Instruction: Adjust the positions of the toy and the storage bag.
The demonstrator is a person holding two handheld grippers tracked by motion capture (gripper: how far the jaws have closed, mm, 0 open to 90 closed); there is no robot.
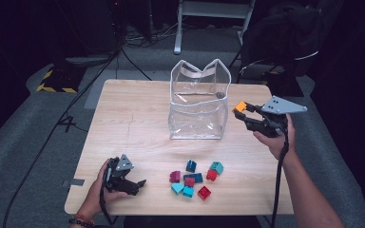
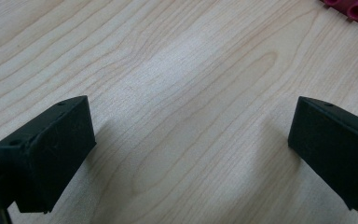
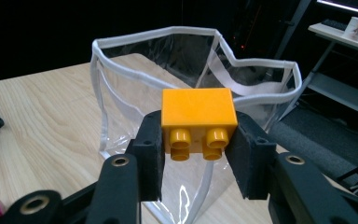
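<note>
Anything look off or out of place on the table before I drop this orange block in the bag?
Nothing stands out. The clear bag stands upright and open, the orange block sits squarely in the right gripper, studs facing the camera, and the loose blocks lie clustered on the table near the open left gripper.

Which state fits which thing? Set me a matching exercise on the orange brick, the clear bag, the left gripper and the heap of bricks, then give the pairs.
Things:
1. orange brick
2. clear bag
3. left gripper
4. heap of bricks

States:
A. stands open-topped at the middle of the table
B. rests low at the near left, jaws apart with nothing between
C. clamped in the right gripper, raised beside the bag
D. lies loose in front of the bag

Pairs: 1-C, 2-A, 3-B, 4-D
</note>
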